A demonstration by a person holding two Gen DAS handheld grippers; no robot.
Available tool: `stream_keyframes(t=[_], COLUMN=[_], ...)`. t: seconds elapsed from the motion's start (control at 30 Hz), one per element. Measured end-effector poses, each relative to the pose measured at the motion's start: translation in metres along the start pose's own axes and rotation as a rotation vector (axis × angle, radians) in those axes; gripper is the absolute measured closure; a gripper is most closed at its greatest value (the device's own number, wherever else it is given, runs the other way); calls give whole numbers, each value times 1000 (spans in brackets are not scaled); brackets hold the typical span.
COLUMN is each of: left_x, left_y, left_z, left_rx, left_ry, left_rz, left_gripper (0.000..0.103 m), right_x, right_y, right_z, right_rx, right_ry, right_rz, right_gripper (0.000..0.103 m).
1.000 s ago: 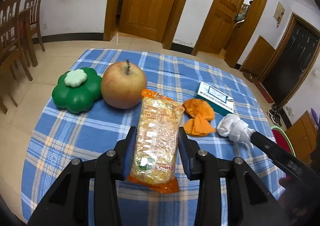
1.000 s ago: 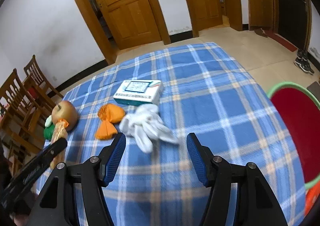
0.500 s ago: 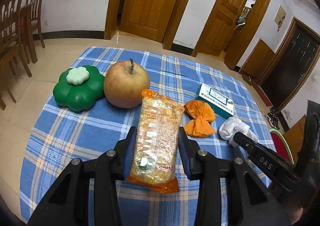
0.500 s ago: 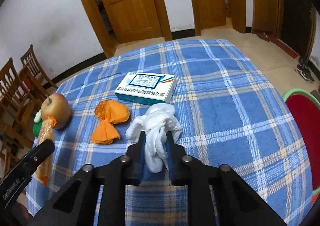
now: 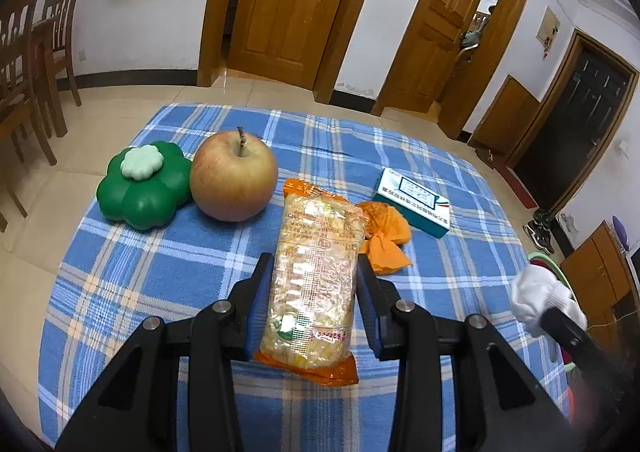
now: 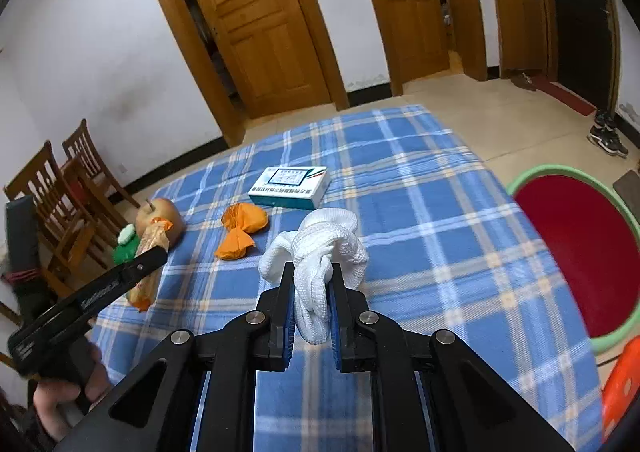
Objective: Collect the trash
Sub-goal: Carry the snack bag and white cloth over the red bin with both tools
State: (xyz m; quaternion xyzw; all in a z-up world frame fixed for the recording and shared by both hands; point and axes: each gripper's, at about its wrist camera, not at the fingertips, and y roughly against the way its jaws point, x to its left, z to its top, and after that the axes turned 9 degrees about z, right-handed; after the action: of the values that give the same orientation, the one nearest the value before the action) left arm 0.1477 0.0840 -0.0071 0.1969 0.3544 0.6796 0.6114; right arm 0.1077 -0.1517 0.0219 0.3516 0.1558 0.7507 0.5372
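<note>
My left gripper point(image 5: 314, 266) is shut on a clear snack packet point(image 5: 320, 228) with orange ends, its pads pressing both long sides just above the blue checked tablecloth point(image 5: 168, 272). My right gripper point(image 6: 311, 280) is shut on a crumpled white cloth point(image 6: 320, 240), held off the cloth-covered table near its right edge. In the left wrist view that white cloth point(image 5: 540, 296) hangs at the far right. A crumpled orange paper point(image 6: 240, 228) and a white-and-teal box point(image 6: 290, 188) lie on the table.
An apple point(image 5: 234, 176) and a green flower-shaped container point(image 5: 142, 188) sit at the table's left. A red basin with a green rim point(image 6: 576, 260) stands on the floor to the right. Wooden chairs point(image 6: 60, 196) stand at the left, and shoes point(image 6: 606, 136) lie near the dark door.
My right gripper went from open around the white cloth to shut on it, then lifted it and carried it right. The left gripper kept its hold on the packet.
</note>
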Motion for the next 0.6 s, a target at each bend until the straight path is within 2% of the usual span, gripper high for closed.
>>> stream_keyframes(t=[0.23,0.6], left_x=[-16,-61], left_y=[22,68], left_z=[-2,-12], left_rx=[-8,-49], left_ry=[-10,-65], left_rz=[-35,-85], left_gripper=[63,63], right_x=[-15,-45], right_y=[36,82], right_z=[-3,-10], right_rx=[-60,-112], right_ry=[-22,-79], right_rz=[1,5], right_gripper=[89,89])
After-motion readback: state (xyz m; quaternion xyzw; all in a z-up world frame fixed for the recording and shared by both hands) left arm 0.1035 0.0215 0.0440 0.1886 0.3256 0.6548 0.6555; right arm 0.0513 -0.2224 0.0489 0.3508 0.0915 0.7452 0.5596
